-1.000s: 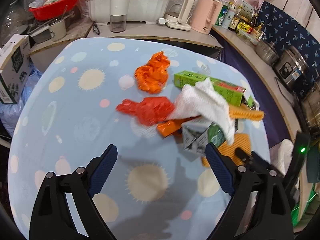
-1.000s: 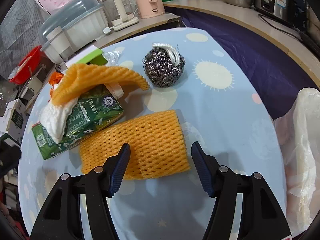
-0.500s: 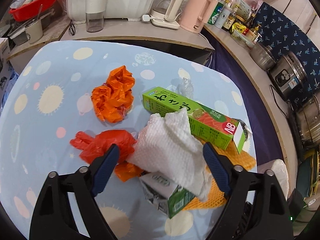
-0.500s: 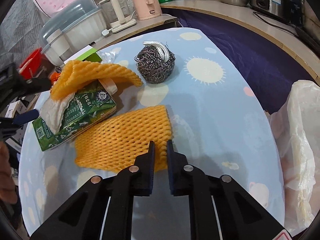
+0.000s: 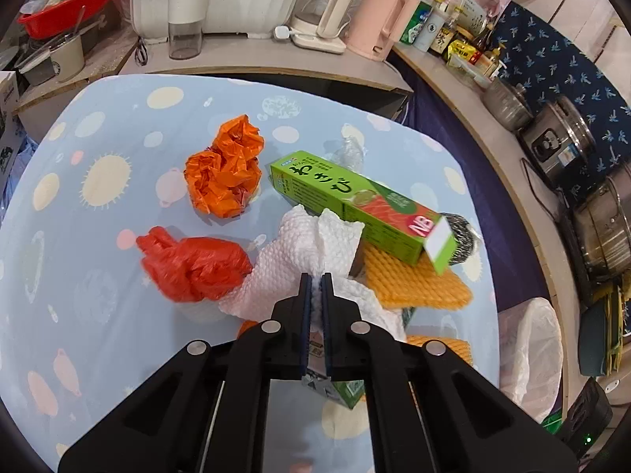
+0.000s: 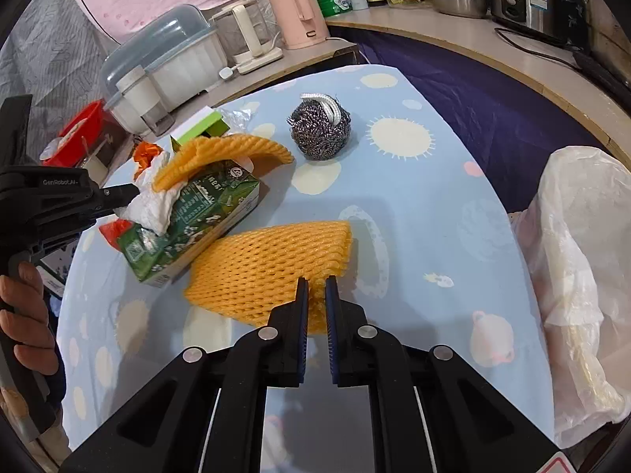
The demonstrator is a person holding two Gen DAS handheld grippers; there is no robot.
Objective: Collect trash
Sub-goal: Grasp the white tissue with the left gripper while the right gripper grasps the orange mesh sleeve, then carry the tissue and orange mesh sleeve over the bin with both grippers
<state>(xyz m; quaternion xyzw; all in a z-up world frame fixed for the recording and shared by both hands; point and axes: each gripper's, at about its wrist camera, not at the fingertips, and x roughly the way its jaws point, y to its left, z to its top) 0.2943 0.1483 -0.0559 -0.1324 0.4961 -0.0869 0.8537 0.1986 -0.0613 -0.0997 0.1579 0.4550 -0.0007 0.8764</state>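
Note:
My left gripper [image 5: 315,282] is shut on a crumpled white paper towel [image 5: 299,252] that lies over a dark green carton [image 6: 197,213]. The towel also shows in the right wrist view [image 6: 152,205], with the left gripper [image 6: 118,193] pinching it. My right gripper [image 6: 315,287] is shut on the near edge of a flat orange foam net [image 6: 268,268]. A second orange foam net [image 6: 221,153] drapes over the carton. A red plastic bag [image 5: 193,262], crumpled orange plastic [image 5: 224,171] and a long green wasabi box [image 5: 355,205] lie around the towel.
A steel wool scrubber [image 6: 321,130] sits on the blue spotted tablecloth [image 6: 414,213] behind the net. A white plastic bag [image 6: 579,260] hangs open at the table's right edge. Kettles, a dish rack and pots line the counter [image 5: 276,63] behind the table.
The left gripper moved in over the trash pile and shut on the white paper towel. The right gripper, first open, closed on the orange foam net's near edge, which now bunches up.

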